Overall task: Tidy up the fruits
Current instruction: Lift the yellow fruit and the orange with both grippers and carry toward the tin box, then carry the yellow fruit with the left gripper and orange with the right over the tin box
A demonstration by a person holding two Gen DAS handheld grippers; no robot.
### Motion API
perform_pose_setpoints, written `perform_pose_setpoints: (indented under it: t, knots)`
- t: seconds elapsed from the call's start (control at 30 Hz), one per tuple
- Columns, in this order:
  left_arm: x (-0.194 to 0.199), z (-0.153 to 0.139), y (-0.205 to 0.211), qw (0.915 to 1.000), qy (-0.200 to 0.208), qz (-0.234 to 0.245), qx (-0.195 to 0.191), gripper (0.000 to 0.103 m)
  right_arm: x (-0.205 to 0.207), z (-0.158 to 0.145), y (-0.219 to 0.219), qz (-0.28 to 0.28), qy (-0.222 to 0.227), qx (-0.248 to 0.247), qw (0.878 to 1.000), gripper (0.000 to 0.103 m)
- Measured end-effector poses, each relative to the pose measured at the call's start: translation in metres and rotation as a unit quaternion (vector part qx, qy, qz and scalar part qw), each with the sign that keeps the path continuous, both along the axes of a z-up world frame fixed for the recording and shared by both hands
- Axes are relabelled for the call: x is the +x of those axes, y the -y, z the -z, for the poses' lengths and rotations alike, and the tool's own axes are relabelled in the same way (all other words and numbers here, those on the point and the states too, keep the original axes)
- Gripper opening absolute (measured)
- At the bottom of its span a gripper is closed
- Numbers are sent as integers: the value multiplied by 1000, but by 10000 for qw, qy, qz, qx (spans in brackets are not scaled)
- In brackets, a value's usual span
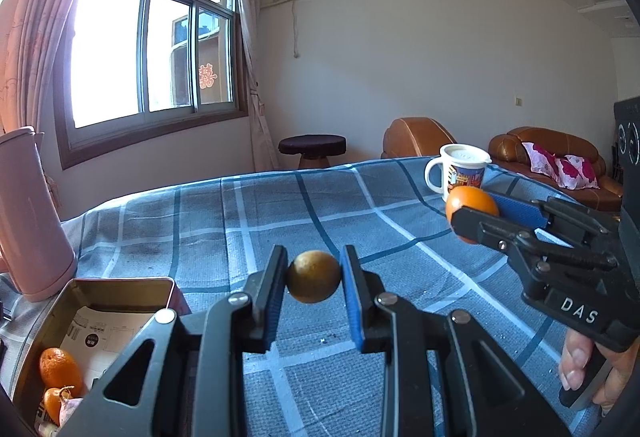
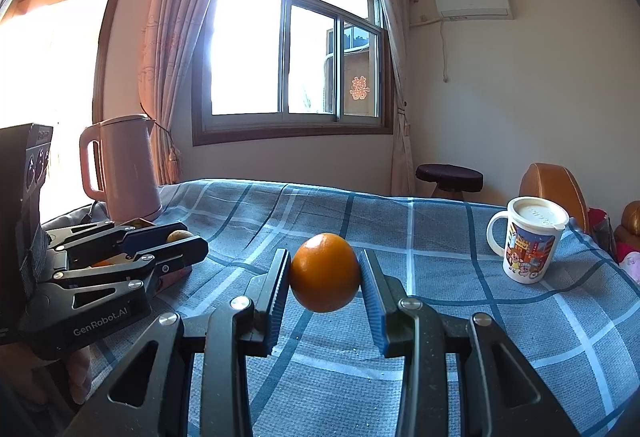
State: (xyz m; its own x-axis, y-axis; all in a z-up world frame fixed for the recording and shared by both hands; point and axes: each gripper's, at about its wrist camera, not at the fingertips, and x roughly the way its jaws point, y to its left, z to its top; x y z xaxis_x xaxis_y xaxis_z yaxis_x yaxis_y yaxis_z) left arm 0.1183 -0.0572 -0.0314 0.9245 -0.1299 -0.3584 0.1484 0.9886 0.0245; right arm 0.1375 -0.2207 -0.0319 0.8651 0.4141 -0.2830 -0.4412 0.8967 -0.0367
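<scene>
My left gripper (image 1: pixel 314 277) is shut on a small brownish-yellow fruit (image 1: pixel 314 276) and holds it above the blue checked tablecloth (image 1: pixel 280 221). My right gripper (image 2: pixel 325 273) is shut on an orange (image 2: pixel 325 272), also held above the cloth. In the left wrist view the right gripper (image 1: pixel 474 211) with its orange (image 1: pixel 470 203) is at the right. In the right wrist view the left gripper (image 2: pixel 180 239) with its small fruit (image 2: pixel 179 235) is at the left. An open metal tin (image 1: pixel 120 291) at lower left holds two oranges (image 1: pixel 60 367).
A pink kettle (image 2: pixel 124 169) stands at the table's left end behind the tin. A white lidded mug (image 2: pixel 528 241) stands at the far right of the table. A stool (image 2: pixel 448 175) and brown sofas (image 1: pixel 552 153) are beyond the table.
</scene>
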Motion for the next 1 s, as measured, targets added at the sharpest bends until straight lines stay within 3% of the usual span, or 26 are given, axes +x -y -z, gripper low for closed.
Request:
perform_pose_setpoints:
  t: [0.53, 1.0]
  knots:
    - [-18, 0, -20, 9998, -31, 41, -198, 29, -19, 1, -14, -127, -7, -81, 9999, 37]
    - [-43, 1, -54, 9992, -100, -162, -360, 29, -36, 6, -66, -520, -28, -421, 9978, 37]
